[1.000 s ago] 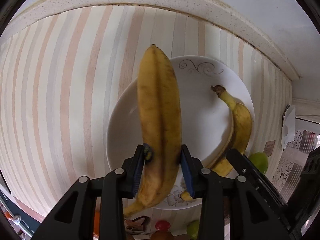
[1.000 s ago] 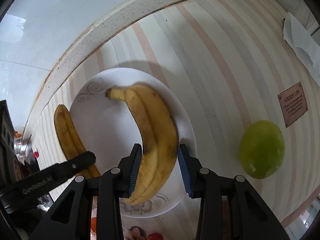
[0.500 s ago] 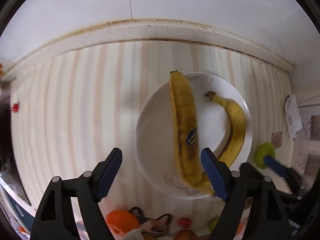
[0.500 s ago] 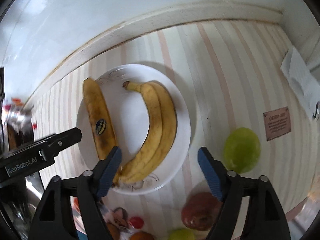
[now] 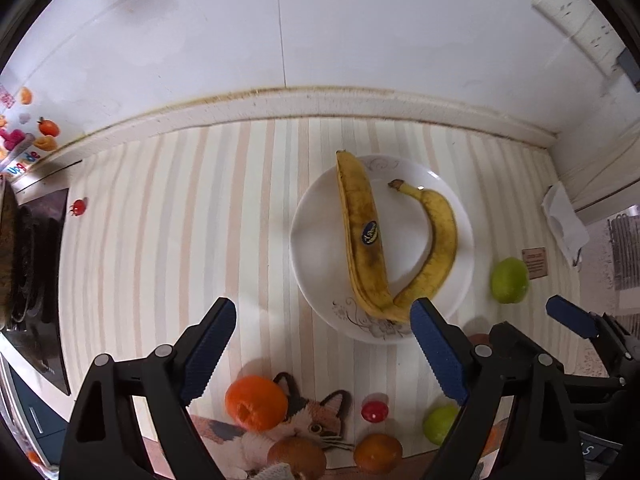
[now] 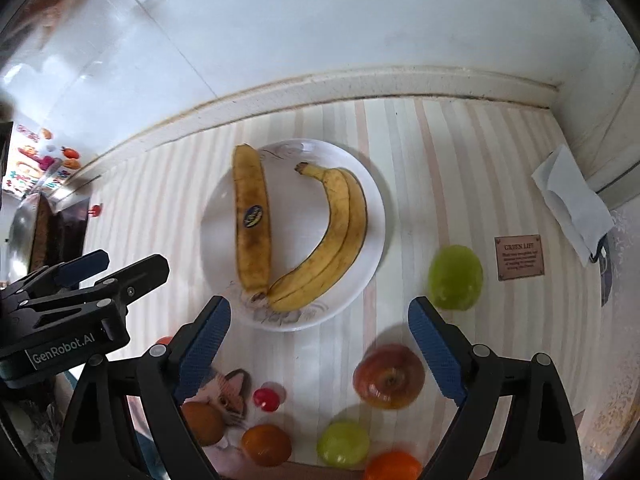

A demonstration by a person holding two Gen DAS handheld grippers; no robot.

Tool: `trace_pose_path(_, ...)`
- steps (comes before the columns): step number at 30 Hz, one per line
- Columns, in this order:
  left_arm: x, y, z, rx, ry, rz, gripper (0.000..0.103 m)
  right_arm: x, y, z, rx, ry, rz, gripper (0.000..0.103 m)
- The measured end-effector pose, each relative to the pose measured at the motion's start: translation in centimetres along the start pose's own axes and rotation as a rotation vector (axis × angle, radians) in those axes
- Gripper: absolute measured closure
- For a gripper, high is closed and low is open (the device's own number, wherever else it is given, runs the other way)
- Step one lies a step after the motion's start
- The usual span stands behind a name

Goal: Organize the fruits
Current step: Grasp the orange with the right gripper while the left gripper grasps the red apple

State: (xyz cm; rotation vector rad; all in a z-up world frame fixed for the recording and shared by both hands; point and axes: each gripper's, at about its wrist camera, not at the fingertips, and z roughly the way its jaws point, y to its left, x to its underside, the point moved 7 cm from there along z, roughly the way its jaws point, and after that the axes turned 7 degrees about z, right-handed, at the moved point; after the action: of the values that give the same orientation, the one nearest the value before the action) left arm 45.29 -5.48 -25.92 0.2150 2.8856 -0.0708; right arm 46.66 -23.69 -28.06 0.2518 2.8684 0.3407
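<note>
A white plate (image 5: 316,216) (image 6: 372,200) on the striped counter holds a straight banana with a blue sticker (image 5: 360,236) (image 6: 250,220) and a curved banana (image 5: 438,240) (image 6: 332,240). My left gripper (image 5: 320,344) is open and empty, held above the counter short of the plate. My right gripper (image 6: 320,344) is open and empty too, back from the plate. Loose fruit lies near: a green apple (image 5: 509,280) (image 6: 455,278), a red apple (image 6: 388,376), oranges (image 5: 256,402) (image 6: 266,444), a lime (image 5: 440,424) (image 6: 343,443).
A cat-print cloth (image 5: 316,420) lies at the front edge with small red fruit (image 5: 374,411) (image 6: 266,399). A folded white napkin (image 6: 572,200) and a small brown card (image 6: 519,258) lie at the right. A wall runs along the back. A dark stove (image 5: 36,280) is at the left.
Both grippers let go of their bananas onto the plate, opened wide, and pulled back and up, so more of the counter and loose fruit shows.
</note>
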Motion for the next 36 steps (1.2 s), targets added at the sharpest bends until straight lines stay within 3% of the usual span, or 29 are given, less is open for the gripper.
trace_pose_path(12,2.5,-1.3,-7.0,0.008,-0.116,0.021,0.014,2.6,0.0,-8.2,-0.065,-0.127,0.014,0.01)
trace_pose_path(18,5.1,-1.3,-7.7,0.02,-0.102,0.016,0.014,5.6,-1.4,-8.5,-0.11,-0.043,0.042,0.01)
trace_pose_path(22,8.6,-0.3,-5.2,-0.028,-0.031,0.01,0.014,8.5,-4.2,-6.0,-0.092,0.056,0.088,0.01)
trace_pose_path(28,14.6,0.3,1.9,-0.027,0.183,-0.036,0.014,13.8,-8.9,-0.5,-0.085,0.26,0.22,0.01)
trace_pose_path(31,16.6,0.1,4.7,-0.028,0.259,-0.04,0.014,16.2,-10.4,2.0,-0.087,0.348,0.268,0.01)
trace_pose_path(36,18.2,0.1,7.7,-0.041,0.336,-0.04,0.014,18.8,-12.1,4.7,-0.074,0.423,0.31,0.01)
